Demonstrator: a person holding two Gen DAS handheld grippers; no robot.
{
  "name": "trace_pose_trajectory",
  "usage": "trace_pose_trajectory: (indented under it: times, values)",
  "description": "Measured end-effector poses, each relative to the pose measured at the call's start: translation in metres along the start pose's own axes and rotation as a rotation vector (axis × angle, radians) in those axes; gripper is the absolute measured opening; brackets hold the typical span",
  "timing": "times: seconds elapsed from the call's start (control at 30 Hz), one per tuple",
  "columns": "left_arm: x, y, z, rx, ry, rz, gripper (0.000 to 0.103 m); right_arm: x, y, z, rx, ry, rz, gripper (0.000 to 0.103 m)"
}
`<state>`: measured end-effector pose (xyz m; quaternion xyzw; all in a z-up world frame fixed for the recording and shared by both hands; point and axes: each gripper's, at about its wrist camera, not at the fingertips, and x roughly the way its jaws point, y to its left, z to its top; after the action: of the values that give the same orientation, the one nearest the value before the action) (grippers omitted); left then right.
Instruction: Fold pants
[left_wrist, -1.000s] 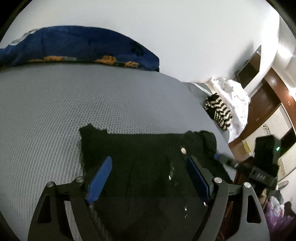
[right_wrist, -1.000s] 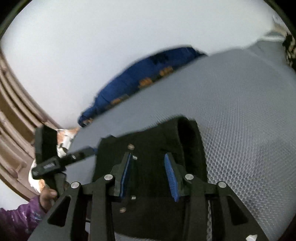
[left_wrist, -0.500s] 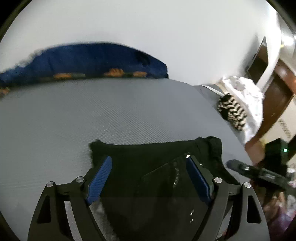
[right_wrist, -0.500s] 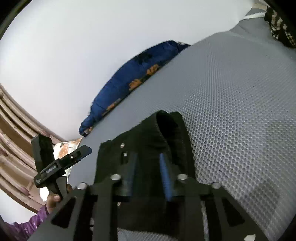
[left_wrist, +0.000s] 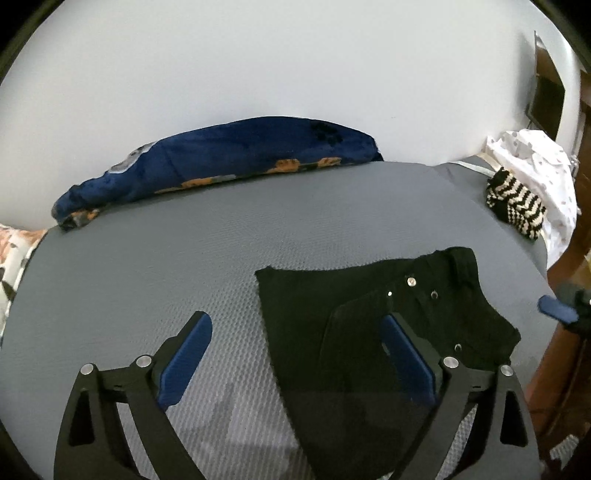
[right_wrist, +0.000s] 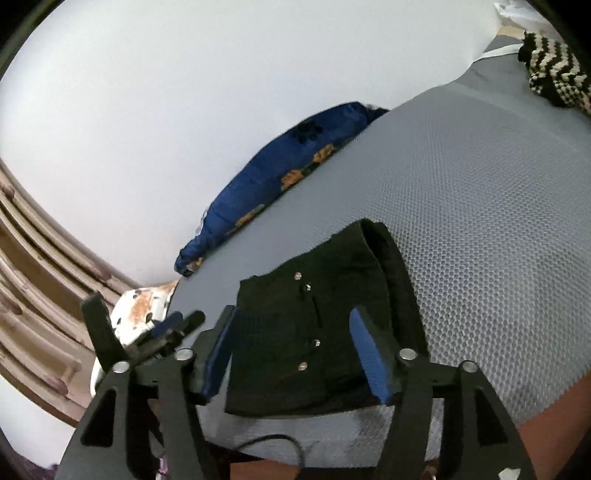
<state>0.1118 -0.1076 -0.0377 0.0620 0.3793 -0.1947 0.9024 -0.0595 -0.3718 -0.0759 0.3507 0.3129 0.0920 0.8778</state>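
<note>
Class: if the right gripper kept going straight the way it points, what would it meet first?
Probably the folded black pants, lying on the grey mattress directly ahead of the right gripper's open jaws, though depth is uncertain.

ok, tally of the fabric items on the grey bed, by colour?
Black: 1, folded black pants
Blue: 1, blue plush blanket with orange print
Black-and-white: 1, zigzag knit piece
White: 1, white dotted cloth
Total: 4

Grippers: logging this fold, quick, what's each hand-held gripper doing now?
Left hand-held gripper: open, holding nothing.
Right hand-held gripper: open, just released the black pants.
</note>
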Motion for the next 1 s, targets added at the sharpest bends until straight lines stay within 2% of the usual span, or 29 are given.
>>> trace_pose_trajectory:
  times: [0.13,0.2,0.4,0.53,1.0]
  values:
    - [-0.008,0.000,-0.006,-0.007,0.000,0.004,0.094,-0.010,0.015,-0.007,0.025,-0.049,0.009,0.074]
    - [-0.009,0.000,-0.009,-0.009,0.007,-0.001,0.094,-0.011,0.017,-0.013,0.012,-0.060,0.004,0.075]
    - [-0.013,-0.005,-0.017,0.008,0.010,0.021,0.094,0.001,0.020,-0.020,-0.091,-0.051,-0.129,0.075]
    - [-0.010,-0.004,-0.018,-0.002,0.025,0.026,0.094,0.002,0.021,-0.021,-0.123,-0.063,-0.168,0.075]
    - [-0.011,0.000,-0.020,-0.007,0.020,0.077,0.094,0.003,0.021,-0.024,-0.124,-0.054,-0.201,0.076]
